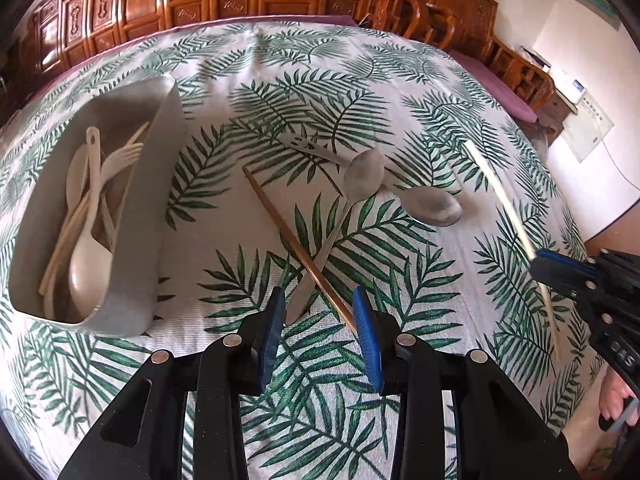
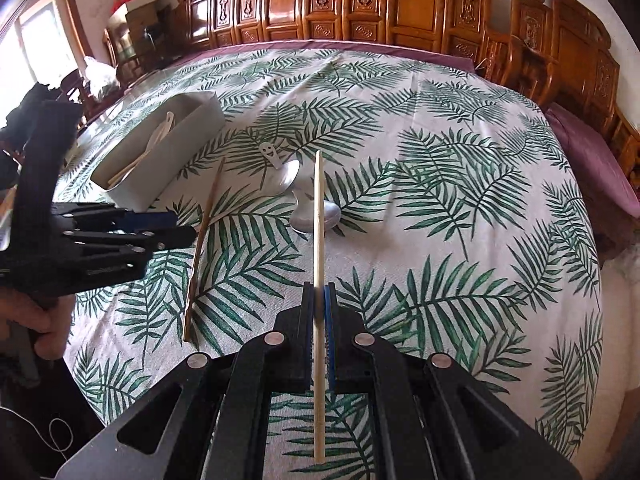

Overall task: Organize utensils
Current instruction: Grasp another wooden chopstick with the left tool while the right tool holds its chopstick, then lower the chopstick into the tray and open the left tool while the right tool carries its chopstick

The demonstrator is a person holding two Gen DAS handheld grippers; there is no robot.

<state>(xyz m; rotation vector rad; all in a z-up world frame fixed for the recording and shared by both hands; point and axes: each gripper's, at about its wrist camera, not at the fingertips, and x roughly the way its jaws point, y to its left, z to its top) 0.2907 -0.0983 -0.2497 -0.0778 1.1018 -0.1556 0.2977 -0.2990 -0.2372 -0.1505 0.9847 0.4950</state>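
My right gripper [image 2: 319, 292] is shut on a pale chopstick [image 2: 318, 216] and holds it above the table; the chopstick [image 1: 500, 196] and that gripper [image 1: 538, 258] also show in the left wrist view. My left gripper [image 1: 320, 300] is open and empty, its jaws on either side of the near ends of a brown chopstick [image 1: 296, 244] and a metal spoon [image 1: 348, 200]. A second metal spoon [image 1: 434, 206] lies beside them. A grey tray [image 1: 152, 200] at the left holds several pale utensils [image 1: 88, 216].
A leaf-print cloth [image 1: 248, 80] covers the table. A small slotted metal utensil [image 1: 304, 146] lies beyond the spoons. Carved wooden cabinets [image 2: 360, 0] and chairs [image 2: 560, 52] stand past the far edge. The left gripper [image 2: 132, 228] shows at the left in the right wrist view.
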